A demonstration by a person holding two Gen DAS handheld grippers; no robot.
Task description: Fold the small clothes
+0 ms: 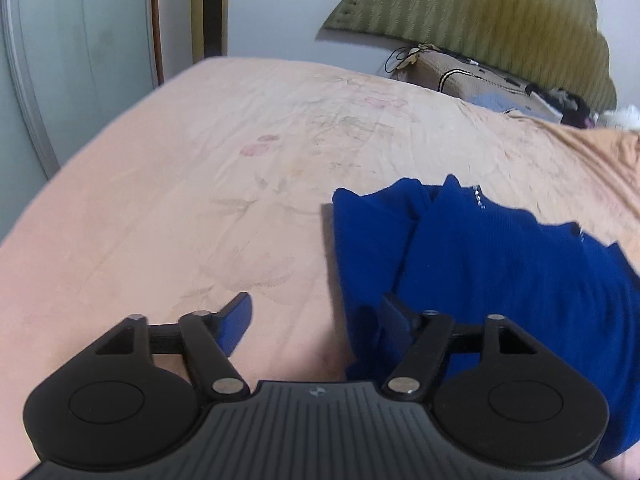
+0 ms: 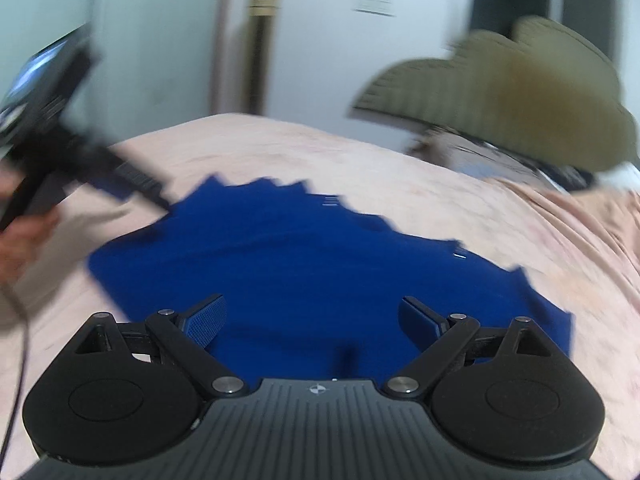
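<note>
Garment: the small royal-blue knit garment (image 2: 320, 276) lies flat on the peach floral bedsheet (image 1: 200, 184), one layer turned over another, so I judge a fold is partly made.
Left gripper: my left gripper (image 1: 316, 316) has its jaws apart with nothing between them; it hangs at the garment's left edge, one blue pad over bare sheet and the other over the cloth. I read that as letting go so the folded layer can settle.
Right gripper: my right gripper (image 2: 312, 316) is also spread wide and empty, poised above the garment's near edge, touching nothing that I can see. The right wrist view is blurred.
Why placed so: both tools flank the garment, which suits taking the next edge from either side.
Surroundings: beyond the garment, an olive quilted headboard (image 1: 480, 12) stands against the wall, with a beige pillow (image 1: 452, 76) and dark clutter below it.
Obstructions: the sheet around the garment is bare. In the right wrist view the left gripper and the person's hand (image 2: 24, 232) sit at the garment's left, near enough to mind.
</note>
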